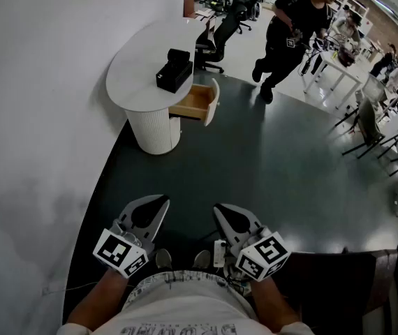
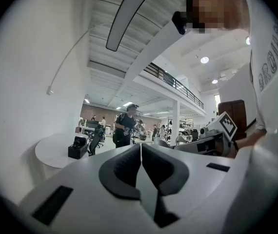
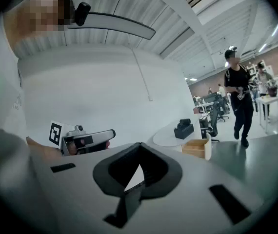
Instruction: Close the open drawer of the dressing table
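The white dressing table (image 1: pixel 136 82) stands against the wall, well ahead of me. Its wooden drawer (image 1: pixel 197 102) is pulled out to the right, and the right gripper view shows the drawer (image 3: pixel 197 147) open too. A black box (image 1: pixel 174 70) sits on the tabletop. My left gripper (image 1: pixel 163 202) and right gripper (image 1: pixel 219 209) hang close to my body, far short of the table. Both are shut with nothing between the jaws. In the left gripper view the left gripper (image 2: pixel 141 146) has its tips pressed together, and the right gripper (image 3: pixel 139 146) looks the same in its own view.
A person in black (image 1: pixel 293 26) walks across the dark floor (image 1: pixel 276 166) beyond the drawer. A black office chair (image 1: pixel 216 37) stands behind the table. Desks and chairs (image 1: pixel 380 117) fill the right side. A white wall (image 1: pixel 38 152) runs along the left.
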Action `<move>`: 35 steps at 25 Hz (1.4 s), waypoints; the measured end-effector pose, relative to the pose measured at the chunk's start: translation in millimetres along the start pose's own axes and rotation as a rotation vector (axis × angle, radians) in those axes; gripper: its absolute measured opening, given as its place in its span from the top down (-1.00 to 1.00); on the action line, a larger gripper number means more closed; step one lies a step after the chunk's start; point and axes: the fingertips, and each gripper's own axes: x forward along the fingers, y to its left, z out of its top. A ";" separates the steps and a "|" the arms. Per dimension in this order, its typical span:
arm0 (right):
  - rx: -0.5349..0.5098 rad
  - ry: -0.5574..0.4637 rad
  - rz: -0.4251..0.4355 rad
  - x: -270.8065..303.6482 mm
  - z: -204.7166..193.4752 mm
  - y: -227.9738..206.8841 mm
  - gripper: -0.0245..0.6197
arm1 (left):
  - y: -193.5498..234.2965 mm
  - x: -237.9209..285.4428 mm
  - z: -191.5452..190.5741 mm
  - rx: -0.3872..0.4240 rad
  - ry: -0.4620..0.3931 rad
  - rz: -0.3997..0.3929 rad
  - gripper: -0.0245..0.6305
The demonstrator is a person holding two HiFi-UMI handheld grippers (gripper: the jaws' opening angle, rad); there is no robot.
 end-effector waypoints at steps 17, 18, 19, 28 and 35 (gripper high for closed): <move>0.019 0.004 -0.011 -0.8 -6.3 -6.9 0.90 | -1.7 6.3 -3.5 -0.006 0.004 -0.008 0.85; 0.020 0.006 -0.011 -0.8 -6.8 -6.9 0.90 | -2.0 6.3 -3.7 -0.006 0.005 -0.008 0.85; 0.020 0.007 -0.012 -0.4 -6.9 -6.9 0.90 | -2.0 6.4 -3.7 -0.006 0.004 -0.008 0.85; 0.026 0.000 -0.016 2.1 -5.6 -9.9 0.90 | -2.7 10.6 -5.0 -0.009 0.004 -0.014 0.85; 0.037 0.000 -0.020 3.6 -5.6 -11.2 0.90 | -2.3 12.0 -5.7 -0.008 0.006 -0.018 0.85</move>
